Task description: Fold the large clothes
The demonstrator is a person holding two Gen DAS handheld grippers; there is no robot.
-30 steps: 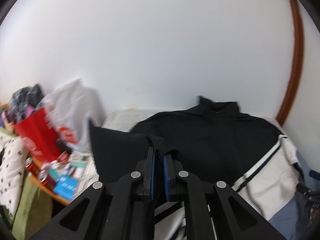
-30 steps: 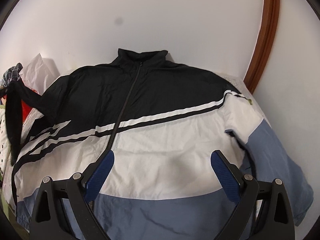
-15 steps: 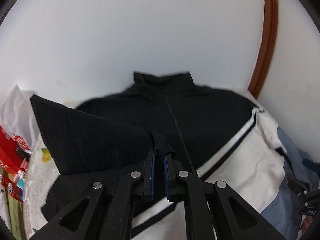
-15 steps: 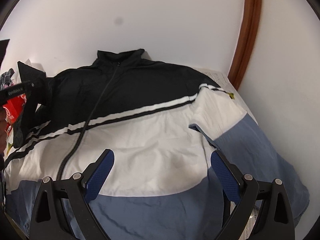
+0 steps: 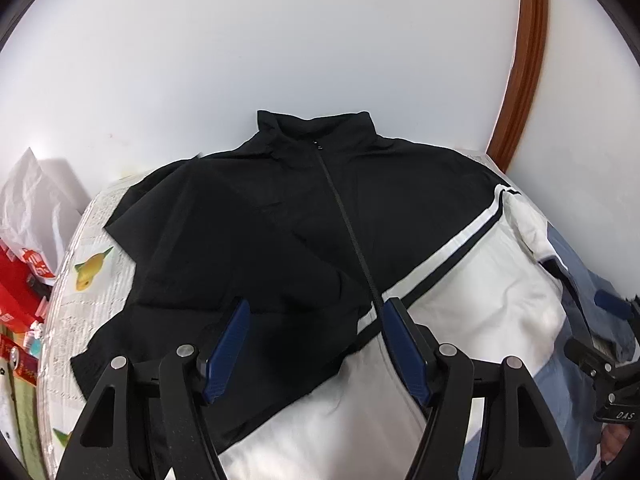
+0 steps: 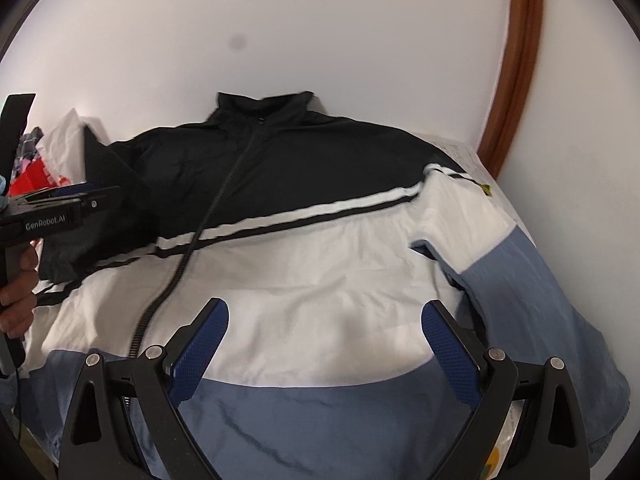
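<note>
A big jacket (image 6: 320,264) lies flat on the table (image 5: 86,264), collar at 12 o'clock against the white wall (image 6: 320,32). Only the right view shows its blue bottom part and long blue sleeve (image 6: 532,304) at 3 o'clock. Only the left view shows the black sleeve (image 5: 224,248) folded over the chest, and a red box (image 5: 20,280) at 9 o'clock. The left tongs (image 5: 316,316) are opening above the black cloth, with nothing pinched. The right tongs (image 6: 324,320) are spread wide over the white part. A hand (image 6: 16,296) shows at 9 o'clock.
</note>
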